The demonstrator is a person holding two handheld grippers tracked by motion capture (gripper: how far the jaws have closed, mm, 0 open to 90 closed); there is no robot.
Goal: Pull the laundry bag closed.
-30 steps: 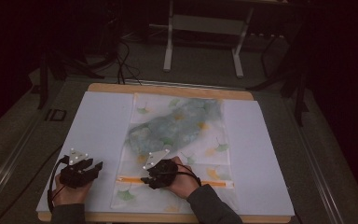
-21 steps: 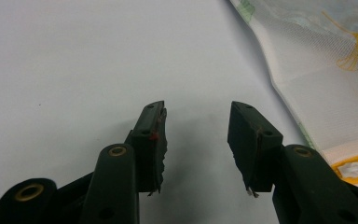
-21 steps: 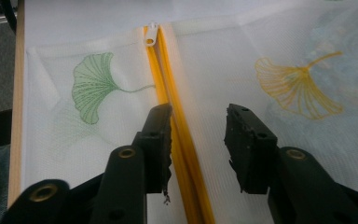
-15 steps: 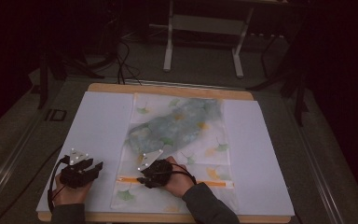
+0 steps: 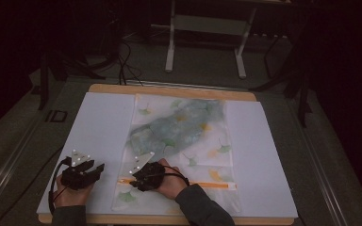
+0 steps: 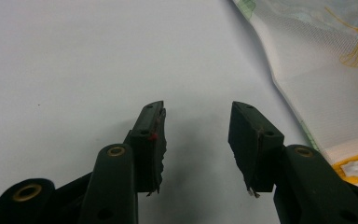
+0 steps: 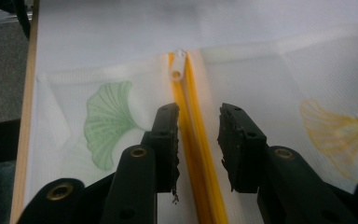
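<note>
From above, a leaf-printed bag (image 5: 179, 155) lay flat on the white table (image 5: 94, 136). The left gripper (image 6: 196, 137) hung over bare table, jaws wide. The right gripper (image 7: 198, 140), jaws part open, straddled the bag's yellow zipper (image 7: 191, 140) behind its white pull (image 7: 177, 66).

Left gripper (image 6: 196, 147) over white tabletop (image 6: 74, 60), jaws apart and empty; leaf-printed mesh bag (image 6: 326, 88) just beside, yellow zipper (image 6: 356, 165) at lower right

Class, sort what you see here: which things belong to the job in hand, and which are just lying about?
In the job:
mesh bag
yellow zip
zip pull
right hand-held gripper, open over the zip

Lying about:
left hand-held gripper, open over bare white table cover
stand behind the table
</note>
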